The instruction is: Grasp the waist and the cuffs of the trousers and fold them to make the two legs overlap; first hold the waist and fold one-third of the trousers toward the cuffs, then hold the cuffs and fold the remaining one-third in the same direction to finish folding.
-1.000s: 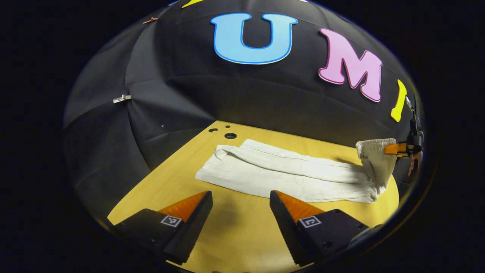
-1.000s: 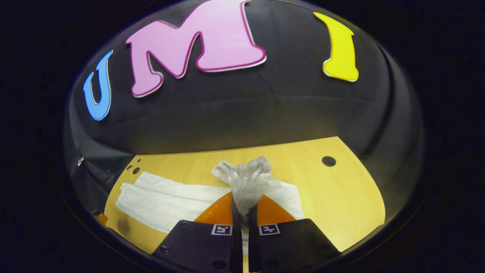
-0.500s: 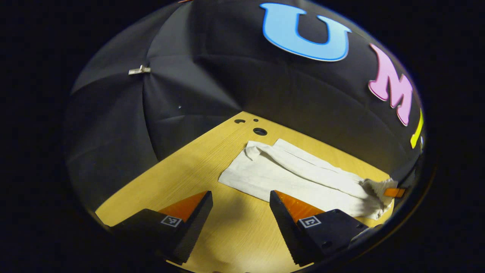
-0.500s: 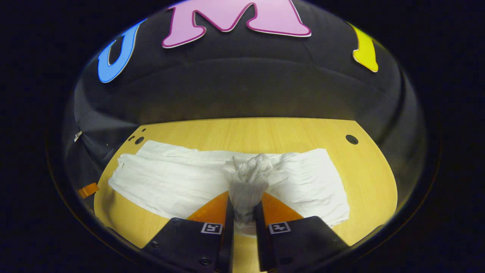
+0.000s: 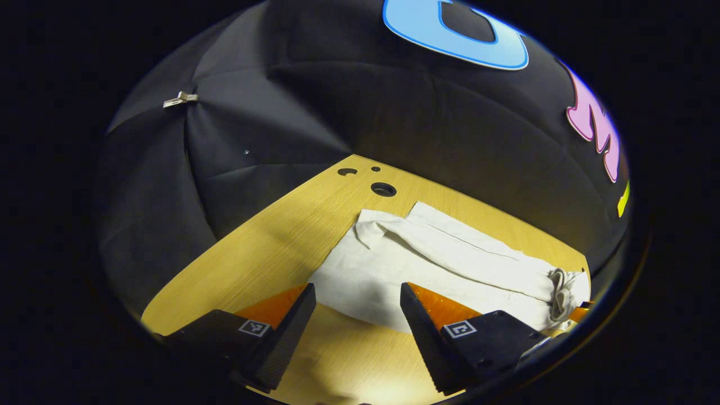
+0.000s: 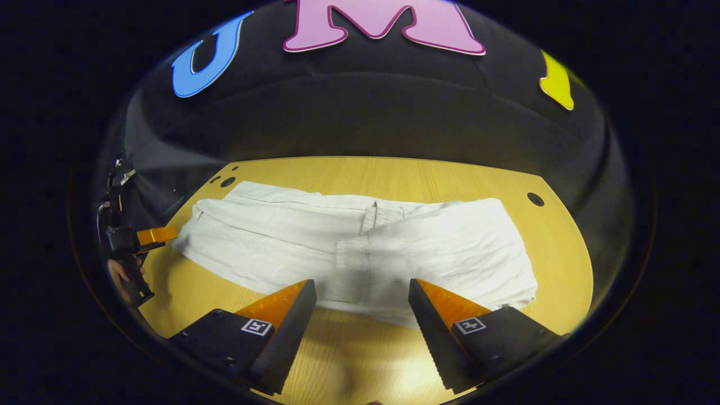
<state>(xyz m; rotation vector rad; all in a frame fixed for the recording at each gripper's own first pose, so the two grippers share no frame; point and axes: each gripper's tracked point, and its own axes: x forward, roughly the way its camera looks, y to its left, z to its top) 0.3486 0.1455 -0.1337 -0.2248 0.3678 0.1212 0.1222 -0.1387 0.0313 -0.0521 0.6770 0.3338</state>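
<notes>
I have just let go of the waist: half a second ago my right hand-held gripper [image 6: 360, 295] was clamped on the bunched waistband, and now its fingers stand apart over bare wood, holding nothing. The white, crinkled cotton trousers [image 6: 360, 242] lie flat on the yellow wooden desk [image 6: 394, 171], with the waist end [image 6: 360, 250] laid over the middle of the legs. I judge the first fold, waist toward cuffs, as done; what remains is the cuff fold in the same direction.

My left hand-held gripper [image 5: 357, 298] is also spread apart and empty, hovering just beside the near edge of the cloth at the cuff end [image 5: 371, 225]. In the right gripper view I see that same gripper at the far left, with a hand around it, just off the cuff corner.

One cuff corner looks slightly turned over on itself in the left gripper view, so I would take care to catch both layers there.

For room: the trousers sit well inside the desk's edges, with a strip of bare wood along the near side where both grippers hang, and more bare wood beyond the folded end toward the round hole [image 6: 535, 199]. Three small holes [image 5: 383, 189] lie just past the cuffs, close to the black cloth wall [image 5: 270, 112], so there is little space behind the cuffs and plenty in front.
</notes>
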